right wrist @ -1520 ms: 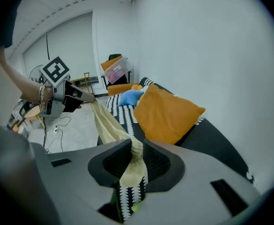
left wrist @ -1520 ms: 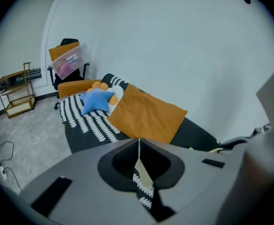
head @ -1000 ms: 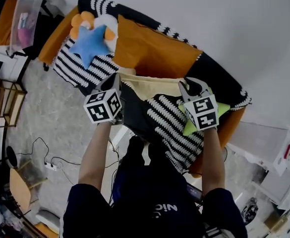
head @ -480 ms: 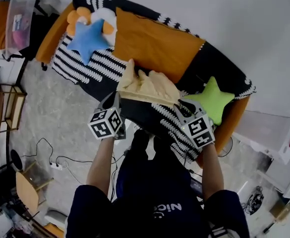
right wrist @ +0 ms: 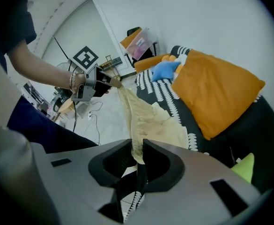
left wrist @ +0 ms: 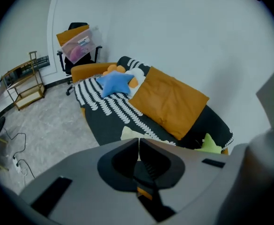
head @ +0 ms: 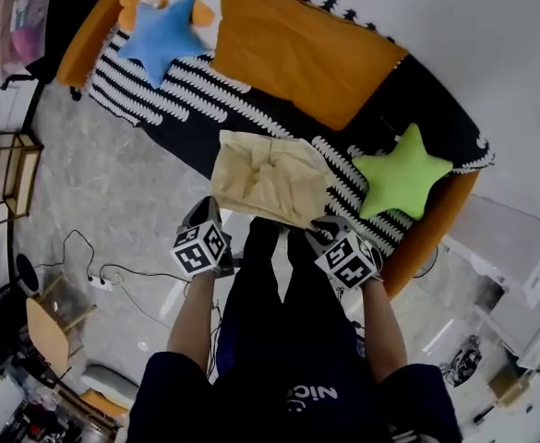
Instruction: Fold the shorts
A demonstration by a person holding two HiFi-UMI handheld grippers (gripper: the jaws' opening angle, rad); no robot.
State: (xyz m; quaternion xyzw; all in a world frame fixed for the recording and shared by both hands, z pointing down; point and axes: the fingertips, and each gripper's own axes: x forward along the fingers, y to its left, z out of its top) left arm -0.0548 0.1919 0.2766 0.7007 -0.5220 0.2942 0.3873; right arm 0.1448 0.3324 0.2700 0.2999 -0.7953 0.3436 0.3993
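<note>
Cream shorts point(head: 270, 178) lie spread on the sofa point(head: 188, 135), just beside the green star cushion point(head: 401, 173), with the near edge held off the seat front. Each near corner is gripped separately, which keeps the cloth taut and flat, probably as set-up for a fold. Left hand-held gripper point(head: 210, 215): jaws pressed together on one corner (only a pale sliver shows between them). Right hand-held gripper point(head: 318, 229): jaws narrowly apart, pinching bunched cloth at the other corner.
</note>
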